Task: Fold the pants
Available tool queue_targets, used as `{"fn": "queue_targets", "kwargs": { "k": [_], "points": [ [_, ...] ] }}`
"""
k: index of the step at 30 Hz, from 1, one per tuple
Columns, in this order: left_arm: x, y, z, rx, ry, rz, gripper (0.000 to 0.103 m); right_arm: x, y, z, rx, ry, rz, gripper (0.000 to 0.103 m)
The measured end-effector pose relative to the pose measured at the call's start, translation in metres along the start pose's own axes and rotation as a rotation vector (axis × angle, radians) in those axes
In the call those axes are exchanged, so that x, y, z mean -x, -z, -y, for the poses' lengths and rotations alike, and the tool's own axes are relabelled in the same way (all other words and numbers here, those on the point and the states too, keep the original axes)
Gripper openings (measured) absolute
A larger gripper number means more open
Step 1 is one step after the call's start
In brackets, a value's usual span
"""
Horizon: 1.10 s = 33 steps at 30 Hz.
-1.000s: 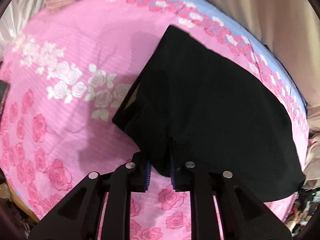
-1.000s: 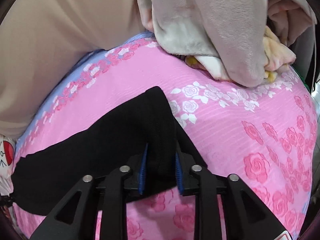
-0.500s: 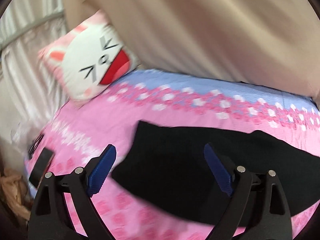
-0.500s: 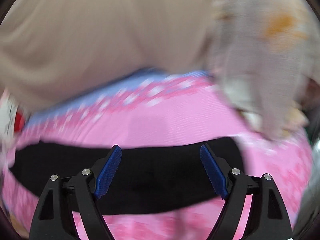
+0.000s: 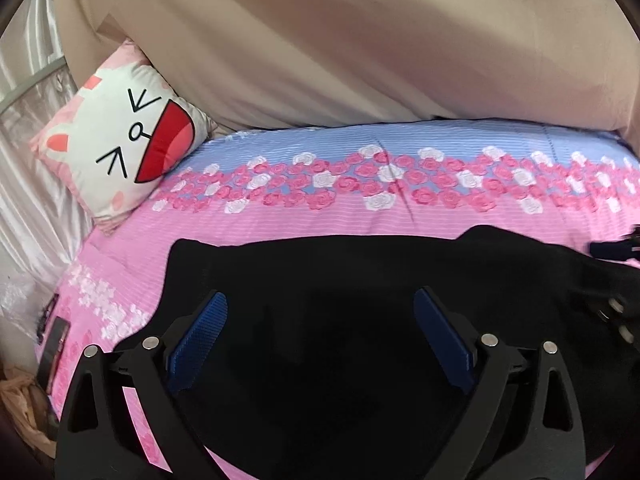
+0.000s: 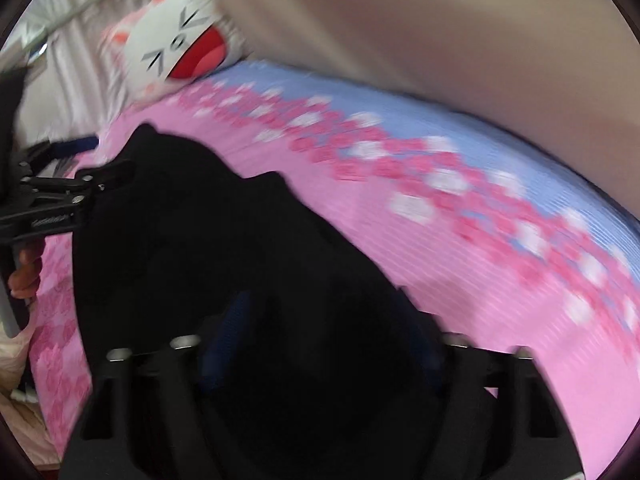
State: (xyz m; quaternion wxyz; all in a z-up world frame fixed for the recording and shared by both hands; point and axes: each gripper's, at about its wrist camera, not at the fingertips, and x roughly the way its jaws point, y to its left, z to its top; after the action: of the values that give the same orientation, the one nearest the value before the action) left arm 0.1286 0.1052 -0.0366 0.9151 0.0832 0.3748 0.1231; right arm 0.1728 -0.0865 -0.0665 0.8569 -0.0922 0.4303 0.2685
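The black pants (image 5: 340,312) lie flat on the pink rose bed sheet (image 5: 304,216), a cat pillow (image 5: 120,144) at ten o'clock. The left claw (image 5: 320,336) hangs released over them. The right claw (image 6: 320,344) is blurred, its blue pads apart, holding nothing.

Right wrist view is smeared with motion blur, so the right gripper (image 6: 320,336) pads melt into the black fabric pants (image 6: 224,248); can't tell its jaws.
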Motion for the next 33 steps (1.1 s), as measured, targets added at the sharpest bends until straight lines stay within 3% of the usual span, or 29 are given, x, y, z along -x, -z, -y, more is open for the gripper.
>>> {"fn": "queue_targets", "kwargs": {
  "k": [1, 2, 5, 7, 9, 11, 12, 13, 14, 16, 18, 21, 25, 27, 30, 33],
  "points": [
    [-0.002, 0.001, -0.002, -0.007, -0.007, 0.003, 0.093, -0.014, -0.006, -0.002, -0.005, -0.014, -0.034, 0.011],
    [-0.006, 0.002, -0.004, -0.017, -0.015, 0.0, 0.094, -0.019, -0.011, -0.002, -0.01, -0.021, -0.044, 0.004],
    [-0.017, 0.007, -0.01, -0.039, -0.054, -0.014, 0.094, -0.006, -0.028, -0.004, 0.001, 0.038, 0.031, 0.004],
    [-0.026, 0.012, -0.012, -0.046, -0.071, -0.034, 0.094, 0.001, -0.035, 0.004, -0.015, 0.021, 0.062, 0.005],
    [-0.034, 0.017, -0.014, -0.048, -0.076, -0.062, 0.094, -0.025, -0.033, 0.015, -0.031, -0.019, -0.07, 0.011],
    [-0.036, 0.023, -0.018, -0.051, -0.073, -0.077, 0.094, -0.028, -0.035, 0.014, -0.057, -0.078, -0.083, 0.026],
    [-0.035, 0.026, -0.02, -0.059, -0.07, -0.079, 0.094, -0.022, -0.038, 0.013, -0.082, -0.147, -0.068, 0.053],
    [-0.035, 0.029, -0.022, -0.065, -0.074, -0.082, 0.094, -0.018, -0.04, 0.014, -0.101, -0.21, -0.051, 0.068],
    [-0.035, 0.033, -0.026, -0.075, -0.086, -0.091, 0.094, -0.013, -0.047, 0.014, -0.122, -0.29, -0.021, 0.068],
    [-0.039, 0.042, -0.037, -0.093, -0.117, -0.123, 0.095, -0.019, -0.059, 0.013, -0.136, -0.374, -0.05, 0.067],
    [-0.044, 0.049, -0.047, -0.093, -0.132, -0.147, 0.097, -0.038, -0.075, 0.017, -0.171, -0.399, -0.098, 0.062],
    [-0.044, 0.056, -0.065, -0.047, -0.083, -0.162, 0.098, -0.063, -0.09, 0.025, -0.217, -0.328, -0.151, 0.031],
    [-0.044, 0.061, -0.074, -0.023, -0.054, -0.167, 0.098, -0.086, -0.09, -0.009, -0.098, -0.287, -0.252, 0.032],
    [-0.044, 0.063, -0.077, -0.013, -0.043, -0.17, 0.098, -0.079, -0.084, -0.03, -0.004, -0.221, -0.244, 0.032],
    [-0.046, 0.063, -0.078, -0.002, -0.037, -0.174, 0.098, -0.079, -0.091, -0.034, 0.019, -0.118, -0.188, 0.008],
    [-0.047, 0.06, -0.073, -0.011, -0.076, -0.161, 0.098, -0.091, -0.102, -0.018, -0.028, -0.038, -0.141, 0.0]
  ]
}}
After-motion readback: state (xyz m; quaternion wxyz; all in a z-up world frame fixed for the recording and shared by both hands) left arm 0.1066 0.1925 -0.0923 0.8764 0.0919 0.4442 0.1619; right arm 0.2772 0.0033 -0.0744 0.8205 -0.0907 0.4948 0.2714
